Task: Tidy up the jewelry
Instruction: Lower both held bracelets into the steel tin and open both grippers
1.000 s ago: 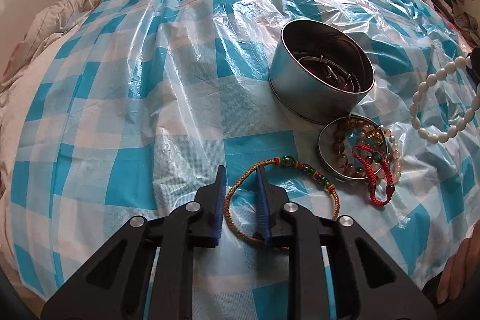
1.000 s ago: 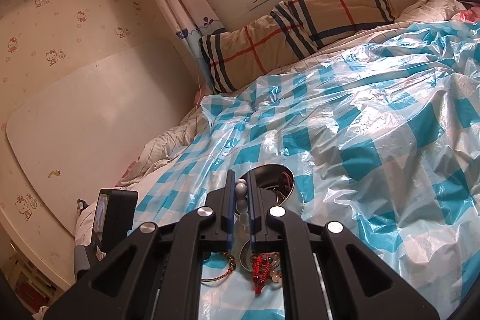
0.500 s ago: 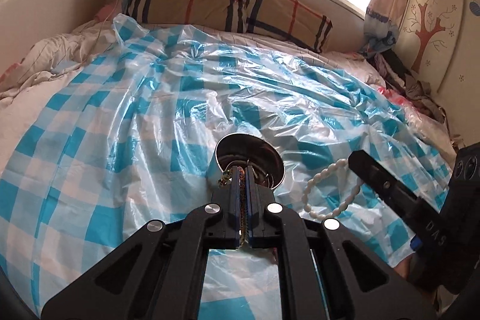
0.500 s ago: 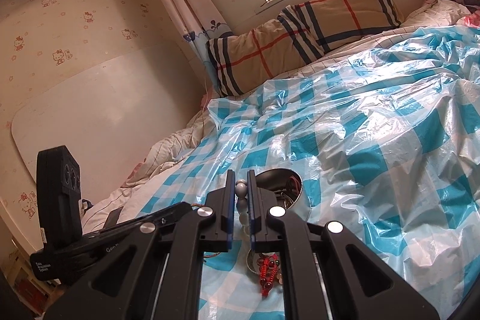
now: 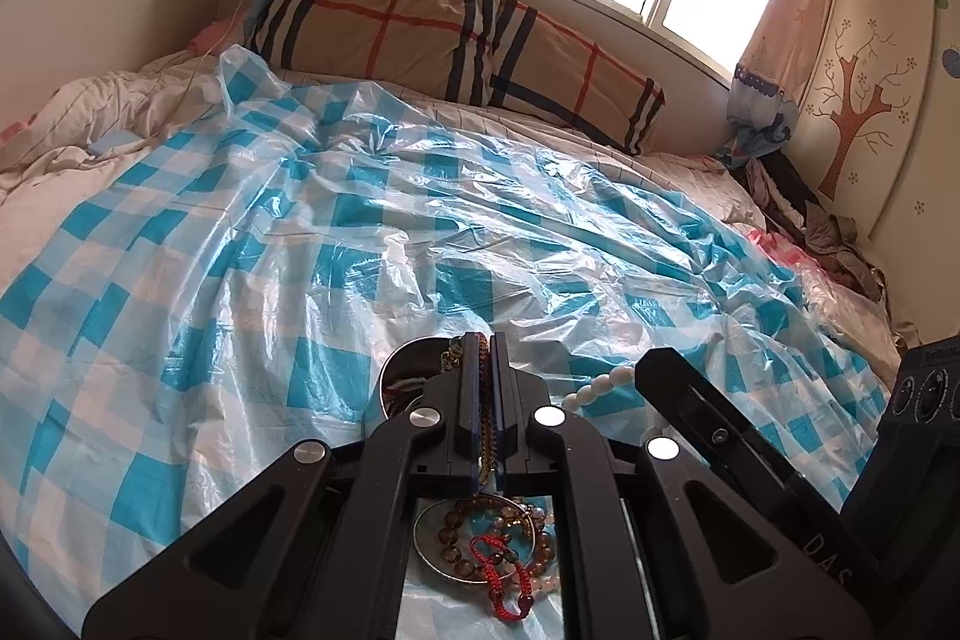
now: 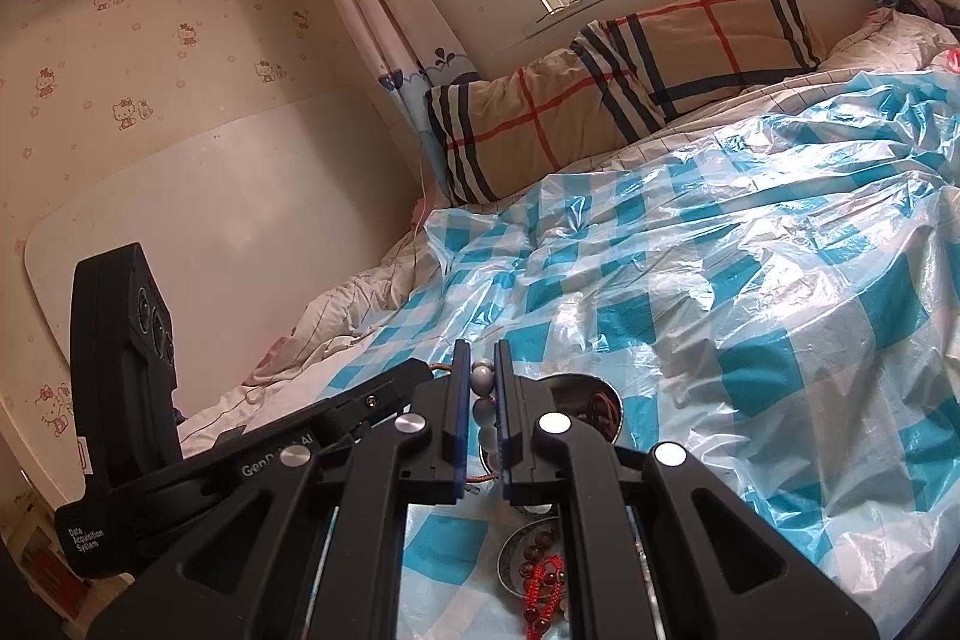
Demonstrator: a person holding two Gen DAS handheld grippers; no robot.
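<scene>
Your left tongs [image 5: 487, 340] pinch the cord bracelet [image 5: 485, 436], tilted down above the tin [image 5: 401, 381]. Your right tongs [image 6: 482, 358] pinch the white bead bracelet [image 6: 483, 409] just beside. The lid [image 5: 456, 571] with beads lies below; the checkered bed sheet [image 5: 252, 292] stretches wide beyond.

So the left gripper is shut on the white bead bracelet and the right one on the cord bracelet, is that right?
No, swapped. The left gripper is shut on the cord bracelet, per the left wrist view; the right gripper holds the white bead bracelet, per the right wrist view.

Glossy crinkled plastic sheet [image 5: 336, 244]; shiny metal tin [image 5: 408, 376]; cloth pillow [image 5: 420, 34].
</scene>
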